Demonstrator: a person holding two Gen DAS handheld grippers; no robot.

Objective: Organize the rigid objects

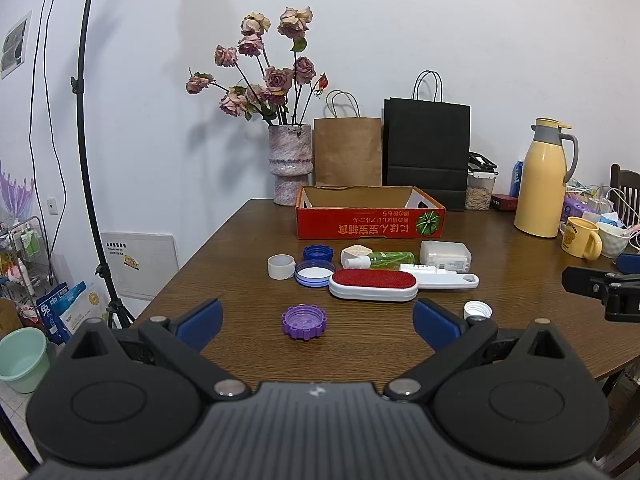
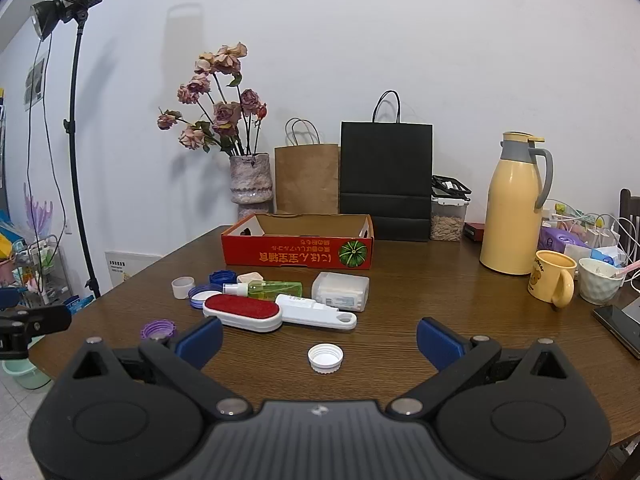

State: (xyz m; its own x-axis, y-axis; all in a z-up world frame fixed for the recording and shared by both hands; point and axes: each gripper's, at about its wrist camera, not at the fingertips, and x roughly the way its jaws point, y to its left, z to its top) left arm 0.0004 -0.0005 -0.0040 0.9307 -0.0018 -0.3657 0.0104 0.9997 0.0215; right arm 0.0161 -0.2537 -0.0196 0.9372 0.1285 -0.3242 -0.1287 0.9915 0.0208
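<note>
Red-faced lint brush lies flat mid-worktop, touching the white handled tool beside it. Green spray bottle, white rectangular box and blue lids just behind it; red cardboard tray farther back. Purple cap sits in front of the brush, between the open, empty left claw fingers. White cap likewise lies between the spread, empty right claw.

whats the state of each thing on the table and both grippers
left gripper: open, empty
right gripper: open, empty
red box: open-topped, looks empty
purple cap: loose, opening up
white cap: loose, opening up
spray bottle: lying down
lint brush: flat, red side up
</note>
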